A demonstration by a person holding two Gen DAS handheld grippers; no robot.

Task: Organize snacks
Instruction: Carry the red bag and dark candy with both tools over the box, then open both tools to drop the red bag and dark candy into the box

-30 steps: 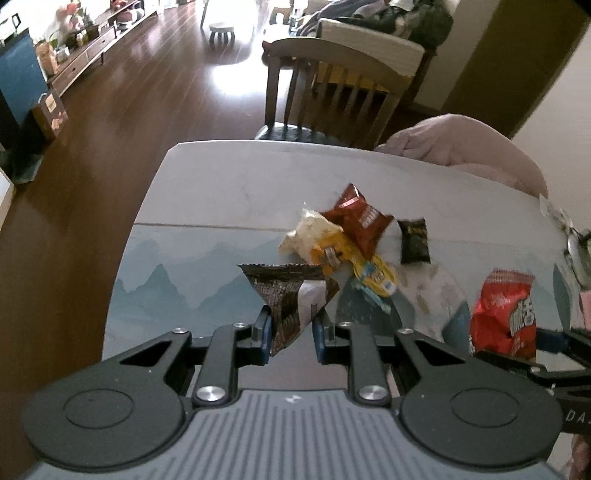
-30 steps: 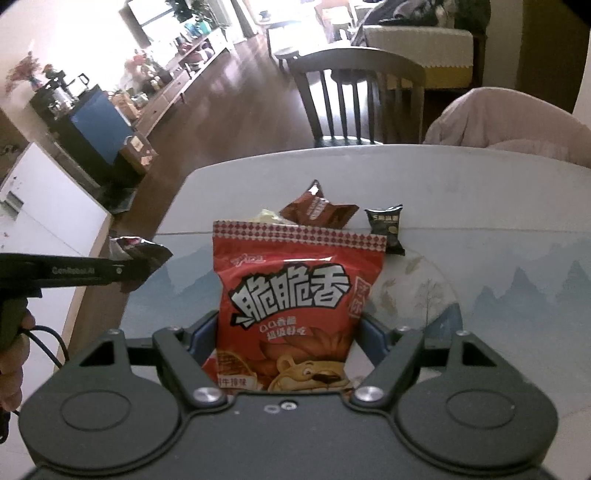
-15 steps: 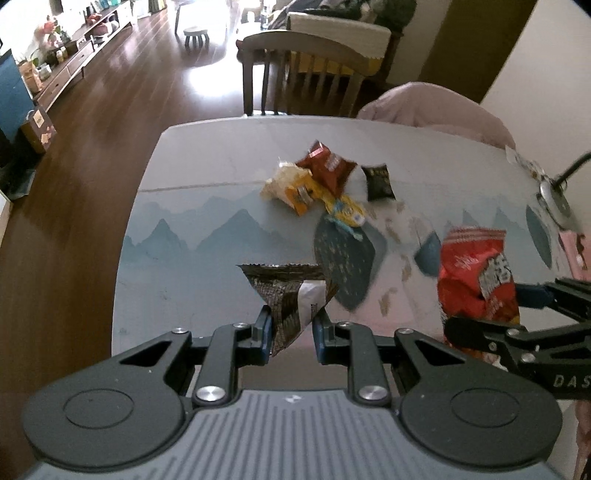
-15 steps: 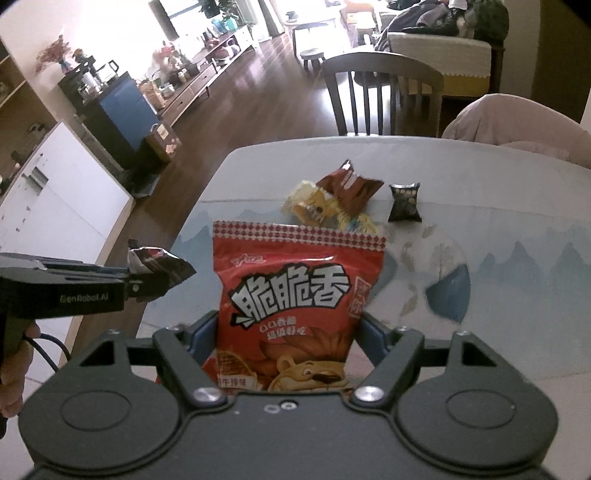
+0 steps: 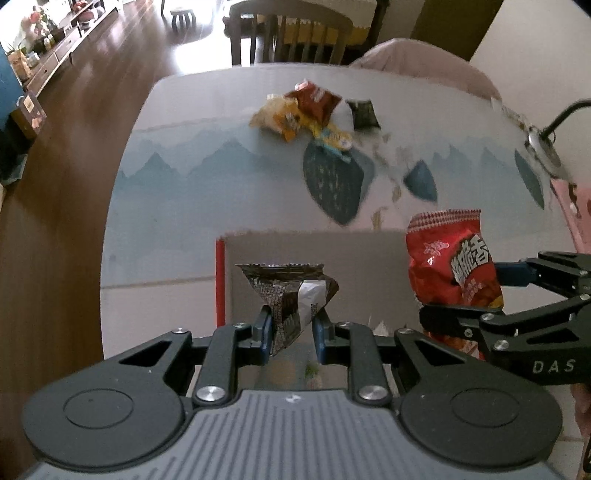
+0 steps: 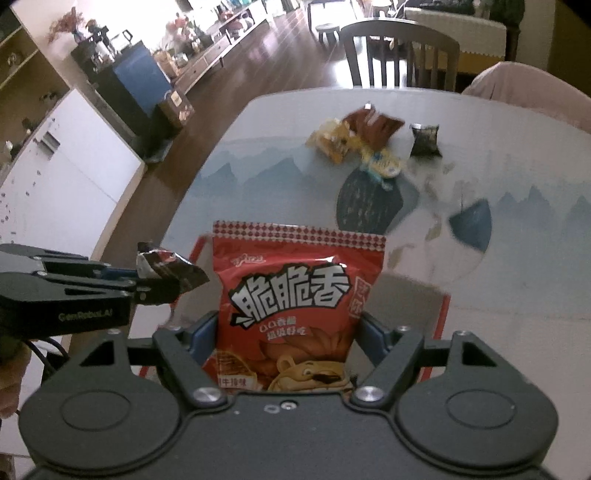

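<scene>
My left gripper [image 5: 290, 325] is shut on a dark crumpled snack packet [image 5: 291, 291], which hangs over a grey box with a red rim [image 5: 220, 280] at the table's near side. To its right, my right gripper [image 5: 476, 295] grips a red snack bag [image 5: 454, 266]. In the right wrist view that gripper [image 6: 282, 332] has its pads on both sides of the red bag [image 6: 295, 295], above the box [image 6: 443, 314]. The left gripper [image 6: 159, 280] with the dark packet [image 6: 166, 266] is at its left. A pile of snacks [image 5: 295, 114] and a small dark packet [image 5: 364, 114] lie far across the table.
The table [image 5: 177, 206] has a blue mountain print and drops off to a wood floor on the left. A wooden chair [image 5: 291, 33] and a pink-covered seat [image 5: 424, 59] stand behind it. A lamp base [image 5: 543, 147] sits at the right edge.
Both grippers have drawn back toward the near side of the table, each still holding its packet. The snack pile now lies farther away, and the red-rimmed box has come into view below.
</scene>
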